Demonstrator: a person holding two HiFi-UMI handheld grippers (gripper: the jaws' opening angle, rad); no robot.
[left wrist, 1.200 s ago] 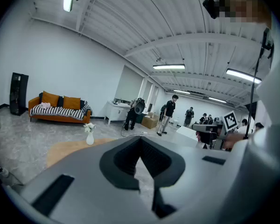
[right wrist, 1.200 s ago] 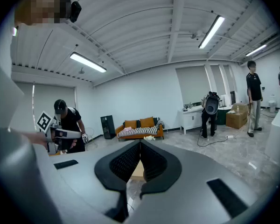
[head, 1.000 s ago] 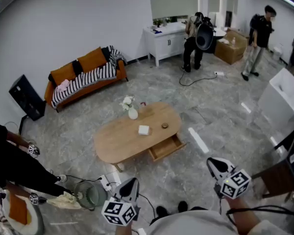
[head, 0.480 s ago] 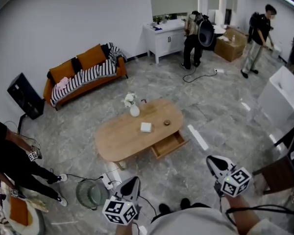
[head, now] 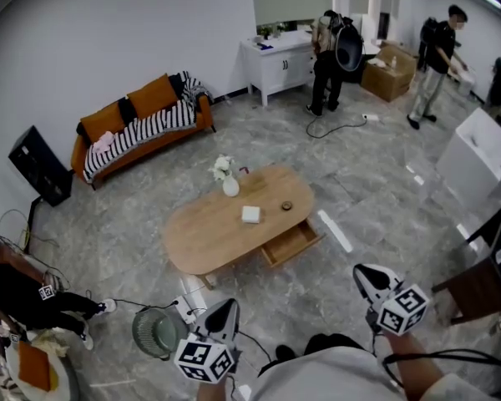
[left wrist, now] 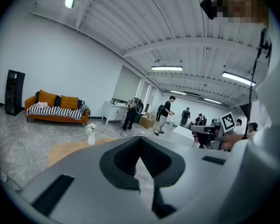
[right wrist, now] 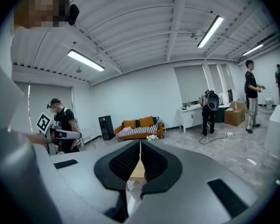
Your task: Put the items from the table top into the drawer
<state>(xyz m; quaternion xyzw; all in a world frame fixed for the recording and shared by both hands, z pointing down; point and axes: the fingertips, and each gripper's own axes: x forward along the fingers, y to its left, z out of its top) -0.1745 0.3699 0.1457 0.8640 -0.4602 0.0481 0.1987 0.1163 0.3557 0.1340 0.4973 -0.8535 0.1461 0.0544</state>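
Tabletop [head: 207, 239], oval pale wood, bears white square box [head: 250, 215] and vase [head: 230, 188].

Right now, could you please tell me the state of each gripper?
Left gripper: closed, holding nothing.
Right gripper: closed, holding nothing.

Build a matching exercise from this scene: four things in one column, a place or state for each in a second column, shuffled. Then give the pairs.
Column one
1. vase of flowers
2. white box
3. drawer
4. left gripper

Column two
A. pulled open below the table top
B. jaws together, nothing between them
C. near the middle of the table top
D. at the table edge nearest the sofa

Pairs: 1-D, 2-C, 3-A, 4-B
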